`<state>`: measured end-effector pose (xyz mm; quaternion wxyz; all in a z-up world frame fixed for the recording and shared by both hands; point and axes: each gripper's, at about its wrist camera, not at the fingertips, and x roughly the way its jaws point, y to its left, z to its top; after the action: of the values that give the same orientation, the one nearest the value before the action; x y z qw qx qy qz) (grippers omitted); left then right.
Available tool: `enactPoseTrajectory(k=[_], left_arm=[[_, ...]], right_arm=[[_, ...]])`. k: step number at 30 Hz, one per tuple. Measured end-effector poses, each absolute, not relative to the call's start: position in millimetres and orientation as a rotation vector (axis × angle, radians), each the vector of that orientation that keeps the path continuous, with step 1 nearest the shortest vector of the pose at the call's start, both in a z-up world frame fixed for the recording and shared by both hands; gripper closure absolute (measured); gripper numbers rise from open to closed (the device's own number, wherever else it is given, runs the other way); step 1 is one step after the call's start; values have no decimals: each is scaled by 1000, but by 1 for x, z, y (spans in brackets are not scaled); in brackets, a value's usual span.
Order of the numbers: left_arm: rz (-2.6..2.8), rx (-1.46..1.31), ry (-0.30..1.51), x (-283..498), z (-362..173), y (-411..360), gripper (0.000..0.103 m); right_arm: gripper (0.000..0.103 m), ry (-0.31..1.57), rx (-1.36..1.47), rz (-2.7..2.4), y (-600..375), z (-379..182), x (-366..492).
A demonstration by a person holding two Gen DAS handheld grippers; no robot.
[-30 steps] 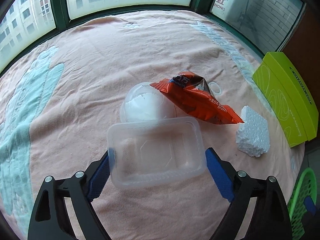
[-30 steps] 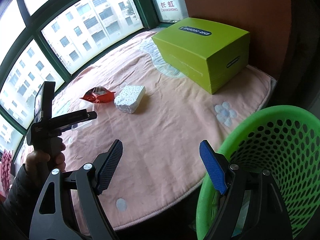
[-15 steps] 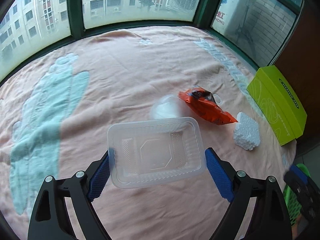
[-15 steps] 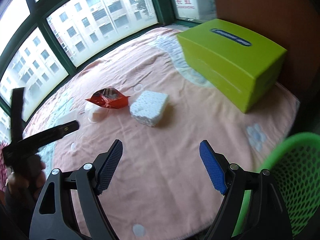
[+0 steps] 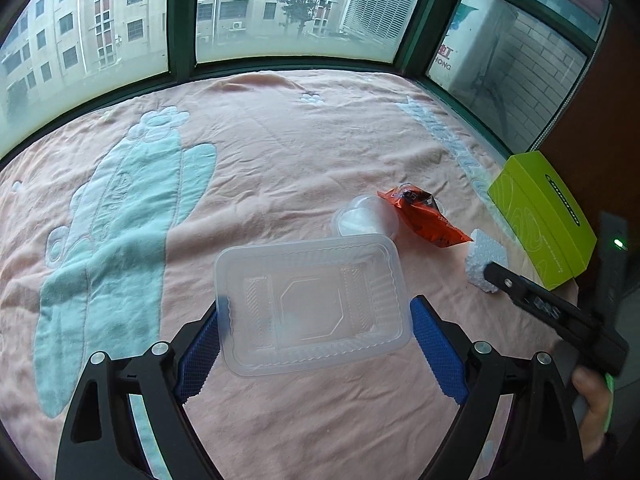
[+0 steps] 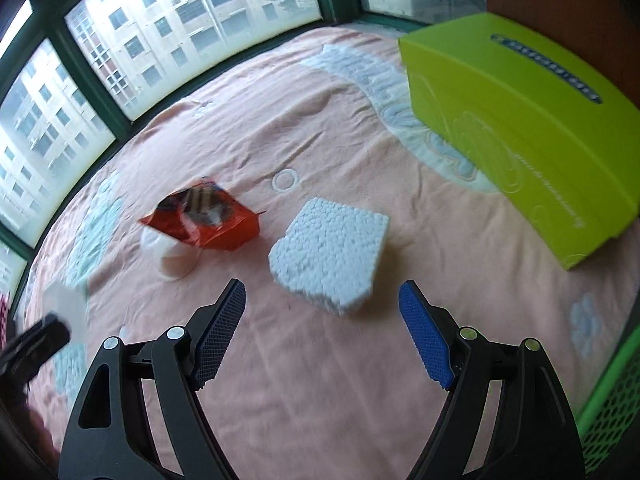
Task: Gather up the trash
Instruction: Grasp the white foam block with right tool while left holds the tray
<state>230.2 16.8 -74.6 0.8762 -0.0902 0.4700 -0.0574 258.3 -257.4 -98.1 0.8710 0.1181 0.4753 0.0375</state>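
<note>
While the left gripper hangs above the pink blanket, its blue pads press on the two short ends of a clear plastic tray, which it carries clear of the cloth with the open side facing the camera. Beyond the tray, a small clear cup lies on the blanket, and an orange snack wrapper rests just beside it, its near edge leaning over the cup. To the right of the wrapper sits a white foam block, and further right a lime-green box stands at the blanket's edge near the window frame.

The right gripper is spread wide with nothing between its pads, and points down at the foam block, which lies on the blanket just ahead of the fingertips and roughly between them. In this view the wrapper and the cup lie to the left of the block, and the green box to the upper right. A strip of a green perforated basket shows at the lower right corner, off the edge of the blanket. In the left wrist view, a hand holds the right gripper's black handle at the far right.
</note>
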Motion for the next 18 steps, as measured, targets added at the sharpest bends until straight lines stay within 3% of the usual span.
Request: enactPoseTrajectory(k=[7,10,18], left_arm=[[-121,-198,989,224,-78,20,17],[-123,-201,988,223,-78,20,17],[-142,-200,980,216,-73,11,17]], right_arm=[[25,1035,234,34,-253,-114,279],[36,1023,198,16,-252,-113,276],[36,997,220,57,-260,-98,248]])
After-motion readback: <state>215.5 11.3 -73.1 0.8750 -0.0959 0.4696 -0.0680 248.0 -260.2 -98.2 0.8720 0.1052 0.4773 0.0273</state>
